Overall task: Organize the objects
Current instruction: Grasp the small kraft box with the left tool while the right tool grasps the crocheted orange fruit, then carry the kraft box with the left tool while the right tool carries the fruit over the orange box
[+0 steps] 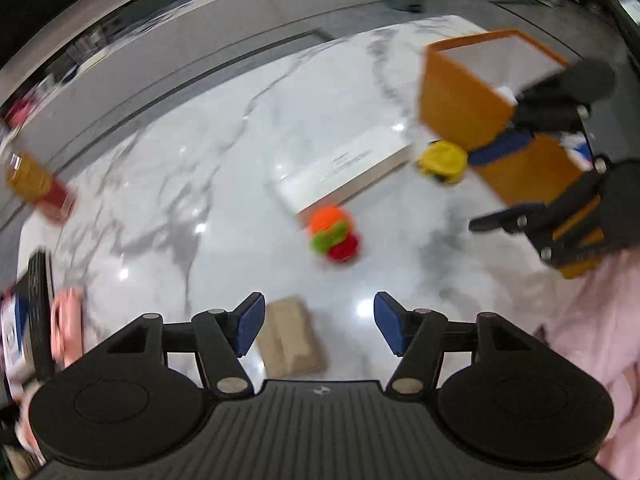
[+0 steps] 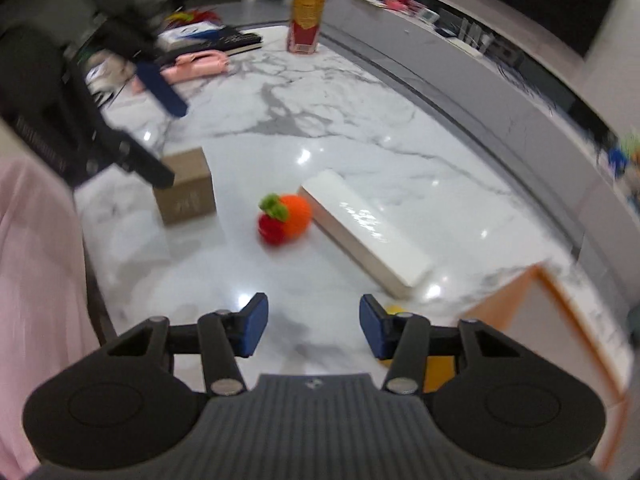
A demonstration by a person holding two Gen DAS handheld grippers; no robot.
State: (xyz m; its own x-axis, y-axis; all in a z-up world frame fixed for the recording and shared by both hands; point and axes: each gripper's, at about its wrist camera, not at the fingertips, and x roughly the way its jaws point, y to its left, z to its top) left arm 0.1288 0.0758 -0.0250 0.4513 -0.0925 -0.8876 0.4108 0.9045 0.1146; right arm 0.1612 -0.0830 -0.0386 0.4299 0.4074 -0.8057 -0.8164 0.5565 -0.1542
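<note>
On the marble table [image 1: 192, 168] lie an orange, green and red knitted toy [image 1: 334, 234], a flat white box [image 1: 344, 170], a small brown cardboard box [image 1: 292, 338] and a yellow toy [image 1: 442, 160] beside an open orange box [image 1: 472, 96]. My left gripper [image 1: 318, 328] is open and empty, just above the brown box. My right gripper [image 2: 312, 328] is open and empty, near the orange box [image 2: 560, 320]; the yellow toy [image 2: 394, 310] is partly hidden behind its right finger. The knitted toy [image 2: 286, 218], white box [image 2: 368, 232] and brown box [image 2: 186, 190] also show in the right wrist view.
A drink bottle [image 2: 306, 14] stands at the table's far end; it also shows in the left wrist view [image 1: 34, 184]. A pink object [image 2: 196, 65] and dark books [image 2: 224, 42] lie near it. A grey counter [image 2: 480, 80] curves alongside the table. Pink cloth [image 2: 36, 280] hangs at the near edge.
</note>
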